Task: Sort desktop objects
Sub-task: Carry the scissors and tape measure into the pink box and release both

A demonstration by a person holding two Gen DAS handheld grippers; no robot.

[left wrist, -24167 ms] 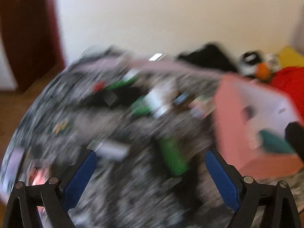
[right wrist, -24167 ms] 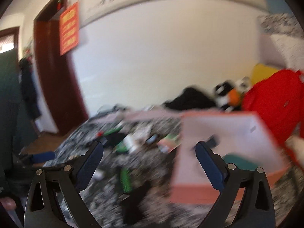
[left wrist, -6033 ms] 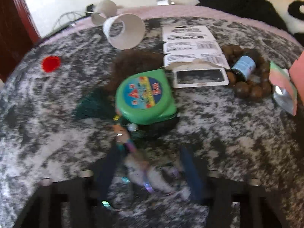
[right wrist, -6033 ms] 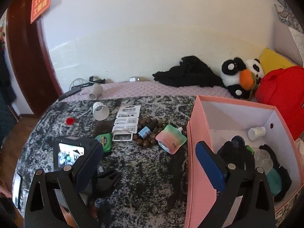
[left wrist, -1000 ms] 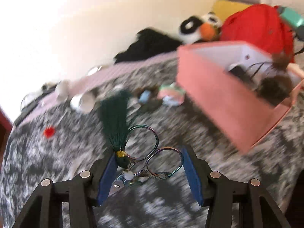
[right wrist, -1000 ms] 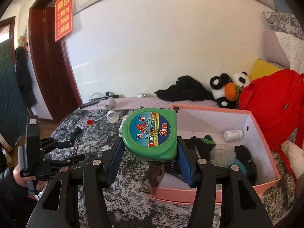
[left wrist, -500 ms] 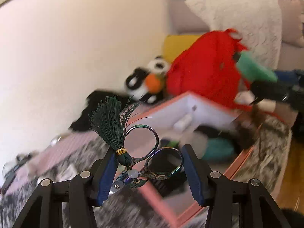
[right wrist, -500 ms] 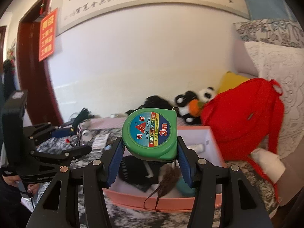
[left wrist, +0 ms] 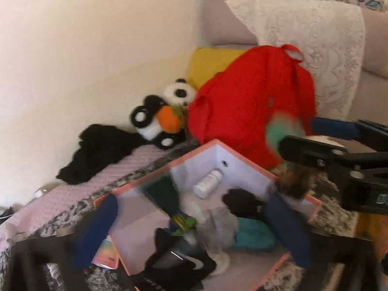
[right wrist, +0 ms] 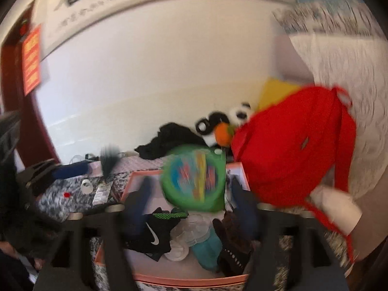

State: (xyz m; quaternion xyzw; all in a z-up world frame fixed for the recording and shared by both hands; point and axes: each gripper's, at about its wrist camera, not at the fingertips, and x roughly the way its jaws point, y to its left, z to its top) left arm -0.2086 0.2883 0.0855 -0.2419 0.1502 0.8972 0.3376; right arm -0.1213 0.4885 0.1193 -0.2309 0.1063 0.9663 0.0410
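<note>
My right tongs (right wrist: 191,195), spread apart, let the round green tape measure (right wrist: 194,178) drop straight over the open pink cardboard box (right wrist: 184,282), while my left tongs (left wrist: 194,228), also apart, hang above it.

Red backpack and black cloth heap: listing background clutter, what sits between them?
A black-and-white panda plush with an orange patch, between the red fabric backpack and the crumpled black cloth heap, shown in both wrist views.
</note>
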